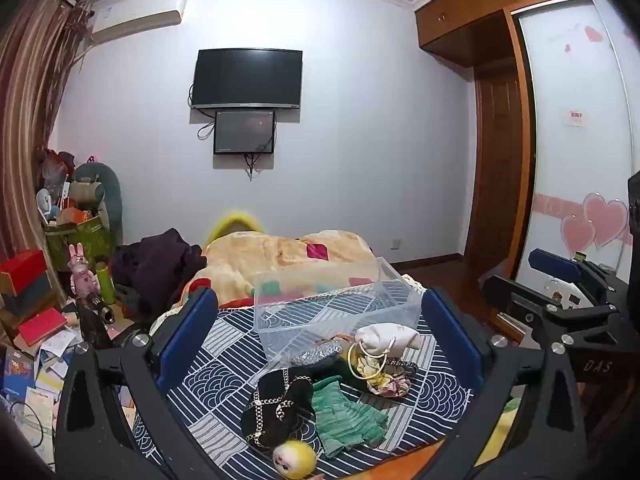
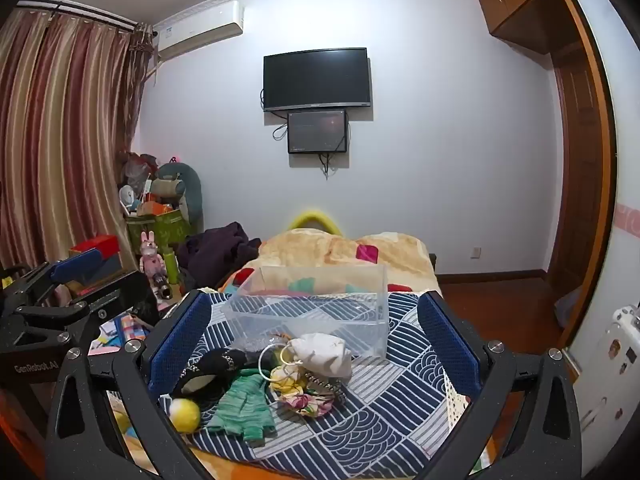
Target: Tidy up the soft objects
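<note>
In the left wrist view, the left gripper (image 1: pixel 320 344) is held above the near end of the bed, its blue fingers (image 1: pixel 188 332) spread wide apart with nothing between them. Framed in that gap, a heap of soft objects is seen on the patterned bedspread (image 1: pixel 224 364): a black pouch (image 1: pixel 280 408) draped with a chain, a green knitted piece (image 1: pixel 348 412), a yellow plush ball (image 1: pixel 296 456) at the near edge, a white drawstring bag (image 1: pixel 386 338) and a floral cloth item (image 1: pixel 386 380). A clear plastic bin (image 1: pixel 340 304) is set just beyond the heap, empty as far as can be told, presumably placed there so the items can be dropped in with a short reach. The right gripper (image 1: pixel 560 280) is visible at the right edge, clear of the pile.

In the right wrist view, the right gripper (image 2: pixel 316 344) is likewise held over the bed with its fingers (image 2: pixel 448 336) wide apart and empty. The heap lies left of centre here: yellow plush ball (image 2: pixel 185 414), green knitted piece (image 2: pixel 244 408), black pouch (image 2: pixel 212 372), white drawstring bag (image 2: pixel 324 354) and floral cloth item (image 2: pixel 304 396), the bag touching the front wall of the clear plastic bin (image 2: pixel 316 304). The left gripper (image 2: pixel 72 276) is seen at the left edge. Sorting is judged not yet begun, both tools being poised wide for a first pick
</note>
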Action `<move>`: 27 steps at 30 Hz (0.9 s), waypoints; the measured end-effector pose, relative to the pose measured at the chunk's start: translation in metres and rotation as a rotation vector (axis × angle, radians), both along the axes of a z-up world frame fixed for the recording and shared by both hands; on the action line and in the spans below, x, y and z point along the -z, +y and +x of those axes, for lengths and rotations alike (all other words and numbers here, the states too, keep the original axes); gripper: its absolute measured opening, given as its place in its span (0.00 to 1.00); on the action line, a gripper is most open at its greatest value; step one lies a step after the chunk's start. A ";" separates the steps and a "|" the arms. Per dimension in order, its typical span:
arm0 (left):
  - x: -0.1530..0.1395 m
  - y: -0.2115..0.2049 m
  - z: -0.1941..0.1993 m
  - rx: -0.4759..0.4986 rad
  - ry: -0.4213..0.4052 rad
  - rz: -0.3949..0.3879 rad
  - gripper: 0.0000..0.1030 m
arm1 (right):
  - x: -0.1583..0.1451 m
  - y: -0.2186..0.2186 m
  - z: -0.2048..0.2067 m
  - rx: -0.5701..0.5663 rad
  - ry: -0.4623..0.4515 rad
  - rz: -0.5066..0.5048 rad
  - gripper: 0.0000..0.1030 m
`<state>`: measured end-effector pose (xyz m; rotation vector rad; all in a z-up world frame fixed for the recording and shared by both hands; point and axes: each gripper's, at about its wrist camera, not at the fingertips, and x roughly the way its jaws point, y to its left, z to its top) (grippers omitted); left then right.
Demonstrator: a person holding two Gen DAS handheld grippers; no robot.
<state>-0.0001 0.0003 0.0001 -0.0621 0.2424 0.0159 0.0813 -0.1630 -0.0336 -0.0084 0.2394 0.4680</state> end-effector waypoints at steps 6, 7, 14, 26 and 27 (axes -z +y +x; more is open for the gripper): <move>-0.002 -0.001 -0.001 -0.008 -0.016 0.020 1.00 | 0.000 0.000 0.000 0.001 0.001 -0.002 1.00; -0.001 -0.003 0.001 -0.009 -0.015 0.019 1.00 | 0.000 0.000 0.000 0.001 0.001 -0.003 1.00; 0.000 -0.002 -0.003 -0.004 -0.012 0.037 1.00 | 0.001 0.001 0.001 0.000 0.003 -0.003 1.00; 0.001 -0.002 -0.002 -0.004 -0.014 0.039 1.00 | 0.002 0.001 -0.001 0.002 0.000 -0.005 1.00; 0.002 -0.002 -0.002 -0.003 -0.014 0.040 1.00 | 0.002 0.001 -0.001 0.002 0.000 -0.005 1.00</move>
